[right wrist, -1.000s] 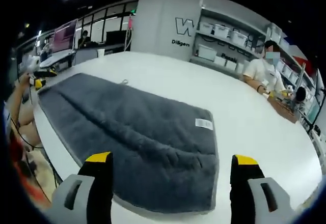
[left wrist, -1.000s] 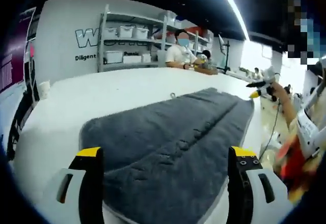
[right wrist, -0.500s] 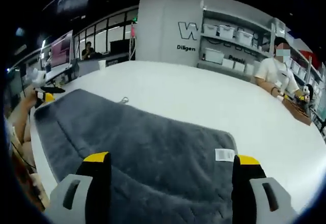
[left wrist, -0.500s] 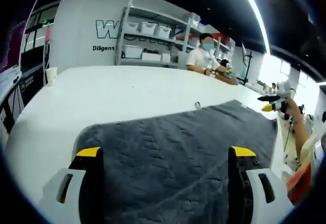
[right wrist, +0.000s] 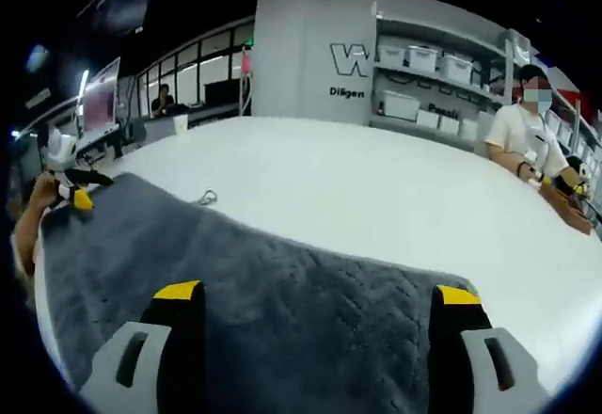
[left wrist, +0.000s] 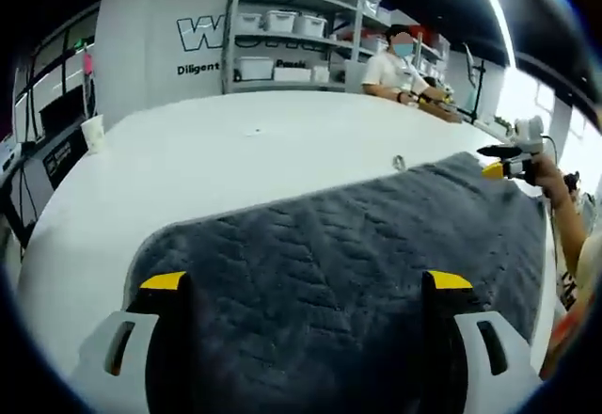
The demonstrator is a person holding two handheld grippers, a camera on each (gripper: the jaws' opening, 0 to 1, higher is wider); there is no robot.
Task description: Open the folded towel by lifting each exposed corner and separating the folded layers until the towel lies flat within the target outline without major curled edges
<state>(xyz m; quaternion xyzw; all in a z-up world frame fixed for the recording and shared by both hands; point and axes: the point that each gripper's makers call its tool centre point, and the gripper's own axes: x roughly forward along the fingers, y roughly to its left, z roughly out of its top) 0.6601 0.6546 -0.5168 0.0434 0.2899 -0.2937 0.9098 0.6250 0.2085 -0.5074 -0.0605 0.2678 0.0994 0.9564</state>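
Note:
A dark grey towel (left wrist: pixel 357 245) with a ribbed weave lies spread on the white table (left wrist: pixel 235 141). My left gripper (left wrist: pixel 306 287) is open and low over one short end, its yellow-tipped jaws wide apart above the cloth. In the right gripper view the same towel (right wrist: pixel 282 310) runs off to the left, and my right gripper (right wrist: pixel 318 296) is open over its other short end. A small hanging loop (left wrist: pixel 400 162) sticks out from the far long edge. Each gripper also appears in the other's view, held in a hand: the right gripper (left wrist: pixel 505 157) and the left gripper (right wrist: pixel 73 186).
A paper cup (left wrist: pixel 92 134) stands near the table's left edge. A person (left wrist: pixel 400 56) sits at the far side of the table. Shelves with white bins (right wrist: pixel 423 85) line the back wall. Bare white tabletop (right wrist: pixel 376 188) stretches beyond the towel.
Both grippers have come lower and closer over the towel's ends, so the cloth looms larger. The white label seen earlier in the right gripper view is out of sight. Jaws stay wide apart.

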